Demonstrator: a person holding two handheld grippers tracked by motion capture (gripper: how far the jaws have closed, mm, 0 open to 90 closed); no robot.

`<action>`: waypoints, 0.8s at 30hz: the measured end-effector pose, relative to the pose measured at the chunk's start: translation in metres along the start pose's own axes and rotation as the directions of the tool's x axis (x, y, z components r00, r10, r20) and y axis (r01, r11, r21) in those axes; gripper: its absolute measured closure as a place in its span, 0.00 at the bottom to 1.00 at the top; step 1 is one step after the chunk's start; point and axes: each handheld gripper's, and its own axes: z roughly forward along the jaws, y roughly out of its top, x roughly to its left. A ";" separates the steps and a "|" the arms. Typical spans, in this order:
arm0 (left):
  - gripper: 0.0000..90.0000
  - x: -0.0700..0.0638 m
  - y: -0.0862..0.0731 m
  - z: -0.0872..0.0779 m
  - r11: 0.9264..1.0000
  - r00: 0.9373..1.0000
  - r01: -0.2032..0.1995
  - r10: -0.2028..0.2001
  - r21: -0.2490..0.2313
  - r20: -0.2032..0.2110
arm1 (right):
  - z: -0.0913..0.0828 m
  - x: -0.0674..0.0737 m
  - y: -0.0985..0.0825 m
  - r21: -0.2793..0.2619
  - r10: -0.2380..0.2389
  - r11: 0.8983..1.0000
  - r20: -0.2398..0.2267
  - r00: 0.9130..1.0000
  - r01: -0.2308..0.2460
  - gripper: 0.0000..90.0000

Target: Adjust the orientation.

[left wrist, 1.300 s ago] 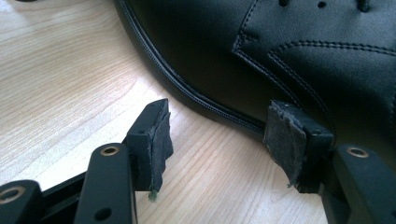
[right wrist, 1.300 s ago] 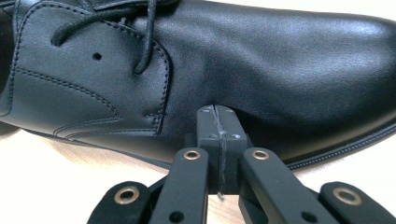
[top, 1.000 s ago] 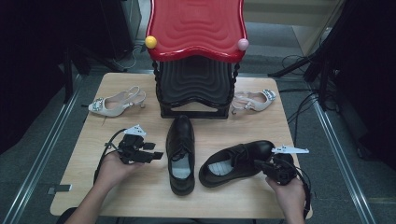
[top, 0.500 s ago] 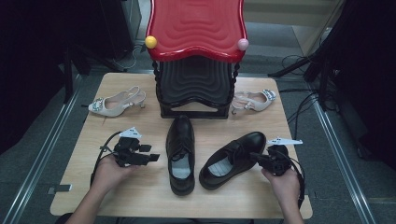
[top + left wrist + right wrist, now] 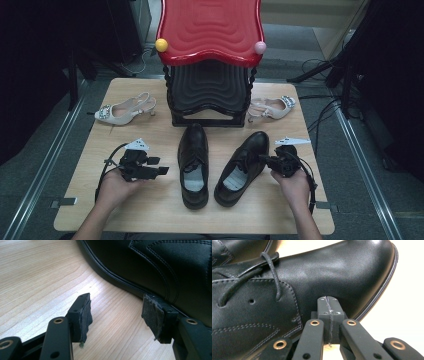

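Two black lace-up shoes lie on the wooden table (image 5: 150, 210). The left shoe (image 5: 194, 165) points straight away from me. The right shoe (image 5: 242, 167) slants with its toe up and to the right. My right gripper (image 5: 262, 159) is shut, and its closed tip (image 5: 328, 307) presses against that shoe's leather side (image 5: 312, 272) below the laces. My left gripper (image 5: 162, 171) rests on the table just left of the left shoe. Its jaws (image 5: 116, 317) are open with only bare wood between them, the shoe's sole edge (image 5: 162, 267) right beside one pad.
A rack with a red wavy top (image 5: 210, 30) and a black lower shelf (image 5: 210, 95) stands at the table's far middle. One beige slingback heel (image 5: 122, 112) lies to its left, another (image 5: 272, 107) to its right. The table's near edge is close to my hands.
My right gripper has moved left, pushing the right black shoe, whose toe has swung from far right toward the middle. The left gripper has stayed put.
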 end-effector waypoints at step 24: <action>0.45 -0.003 0.003 0.003 1.000 1.000 -0.013 0.013 -0.001 0.014 | 0.000 0.002 0.003 -0.020 -0.009 1.000 -0.007 1.000 0.009 1.00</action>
